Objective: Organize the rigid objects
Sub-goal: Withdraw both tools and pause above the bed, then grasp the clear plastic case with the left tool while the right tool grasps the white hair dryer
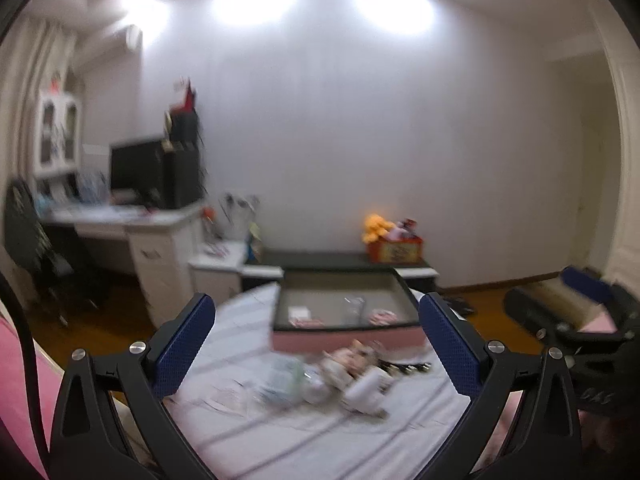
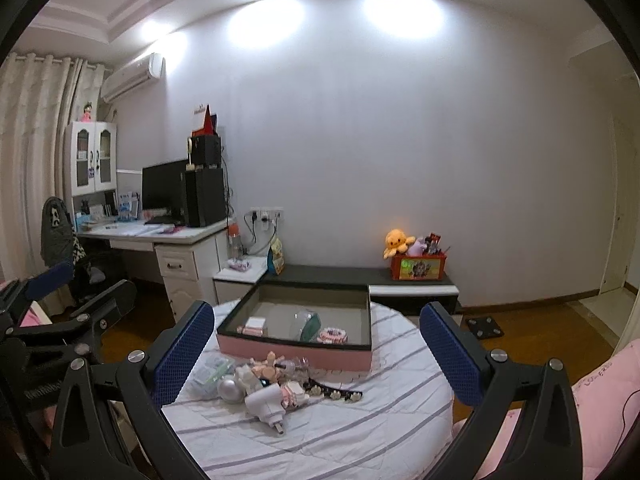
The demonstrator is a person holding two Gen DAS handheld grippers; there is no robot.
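Left wrist view, blurred: left gripper (image 1: pixel 316 344) spread wide, holding nothing; pile of small objects (image 1: pixel 344 376) just in front of pink box (image 1: pixel 344 338) on striped bedcover (image 1: pixel 280 432).

Right wrist view: right gripper (image 2: pixel 316 354) likewise spread, empty; white plug (image 2: pixel 266 404) foremost in pile before box (image 2: pixel 296 350); black hair clip (image 2: pixel 334 392) right of plug.

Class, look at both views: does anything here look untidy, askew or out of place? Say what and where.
Yes. A jumbled pile of small things lies on the striped cover, in front of the pink box, which holds only a few items. A white plug lies tipped on its side, and a black clip sprawls beside it.
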